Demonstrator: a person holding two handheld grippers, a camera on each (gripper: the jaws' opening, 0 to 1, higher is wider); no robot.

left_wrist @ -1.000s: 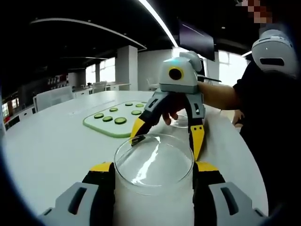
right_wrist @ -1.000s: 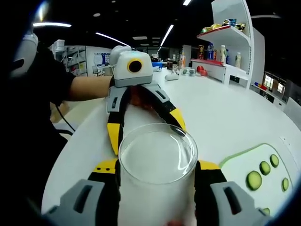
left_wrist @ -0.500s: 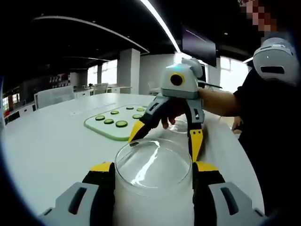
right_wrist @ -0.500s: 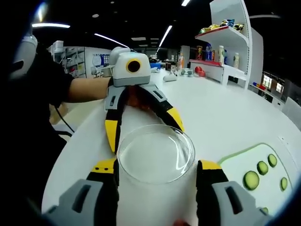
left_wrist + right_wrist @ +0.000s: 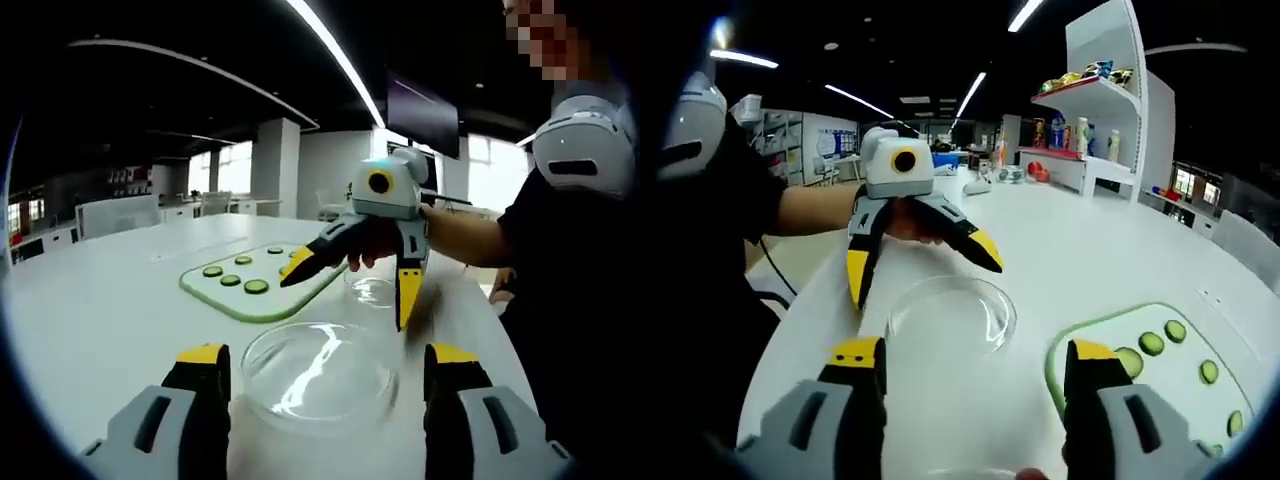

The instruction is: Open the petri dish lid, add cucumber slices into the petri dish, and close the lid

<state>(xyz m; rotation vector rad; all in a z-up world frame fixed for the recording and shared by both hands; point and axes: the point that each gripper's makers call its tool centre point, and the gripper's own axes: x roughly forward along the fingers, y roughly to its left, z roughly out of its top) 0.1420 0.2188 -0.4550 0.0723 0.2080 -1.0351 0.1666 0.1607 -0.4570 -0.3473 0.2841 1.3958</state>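
Now both tools released: left tool [image 5: 318, 375], right tool [image 5: 975, 375]; glass dish [image 5: 318, 372] empty, cucumber slices [image 5: 230, 281] on tray [image 5: 262, 303].

The glass dish [image 5: 318, 372], gripped a second ago between the left gripper's [image 5: 320, 372] jaws, has been released onto the white table [image 5: 100, 320]; the jaws are now spread wide of it. In the right gripper view, the dish [image 5: 950, 315] has shrunk toward the centre as the right gripper [image 5: 970, 365] was drawn back, jaws parted.
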